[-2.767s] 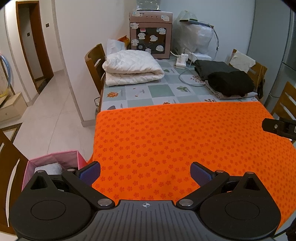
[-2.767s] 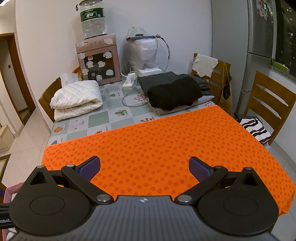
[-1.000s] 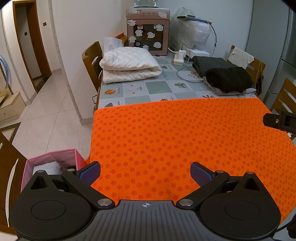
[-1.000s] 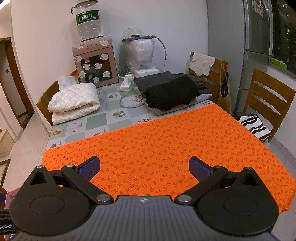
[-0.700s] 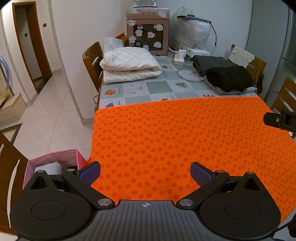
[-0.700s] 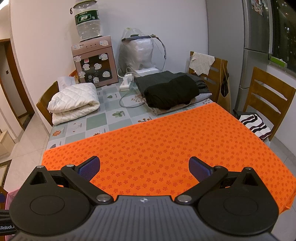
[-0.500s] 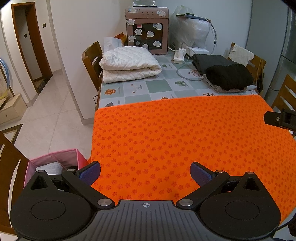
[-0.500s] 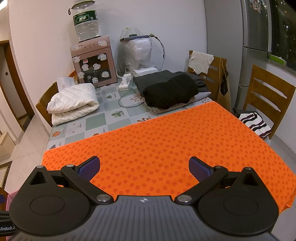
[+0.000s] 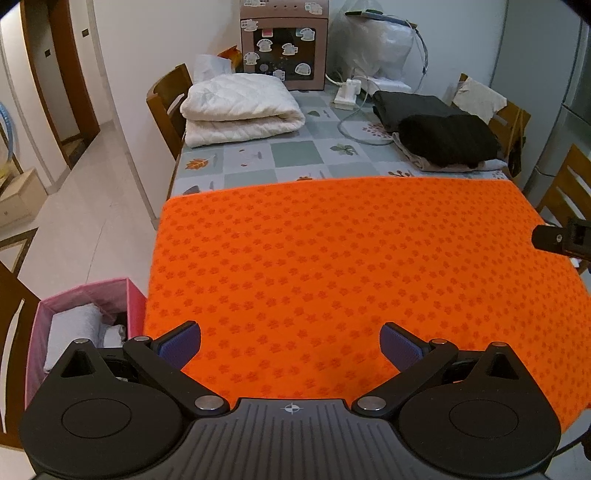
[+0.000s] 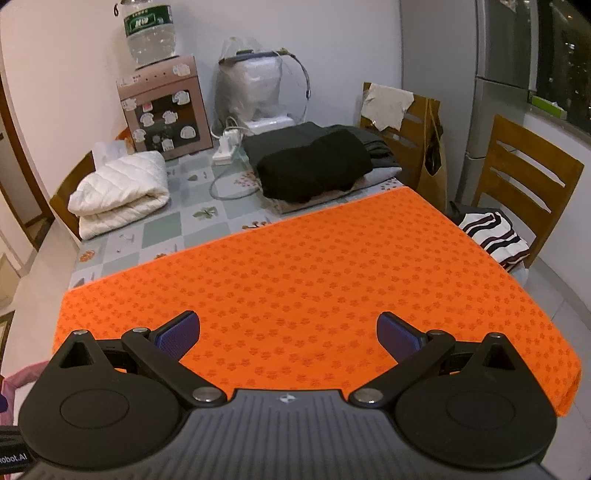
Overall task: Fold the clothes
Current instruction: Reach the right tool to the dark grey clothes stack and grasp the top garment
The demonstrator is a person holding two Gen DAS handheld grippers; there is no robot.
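Orange mat (image 9: 332, 258) with small flower print covers near end of table; bare checked tablecloth (image 9: 291, 153) with leaf motifs beyond it. Folded white quilted pad (image 9: 236, 107) on far left of table. Pink sticker-covered water dispenser (image 10: 164, 114) at far end against wall, water bottle (image 10: 149, 31) inverted on top. White power strip (image 9: 347, 96) just right of the dispenser, cable looping across the cloth. Appliance wrapped in clear plastic (image 10: 255, 92) behind the strip. Wooden chairs: one at left (image 9: 168, 99), two at right (image 10: 524, 173), nearer seat holding something striped. Pink fabric bin (image 9: 79, 325) on floor at left, white items inside. Refrigerator (image 10: 495, 110) along right wall.
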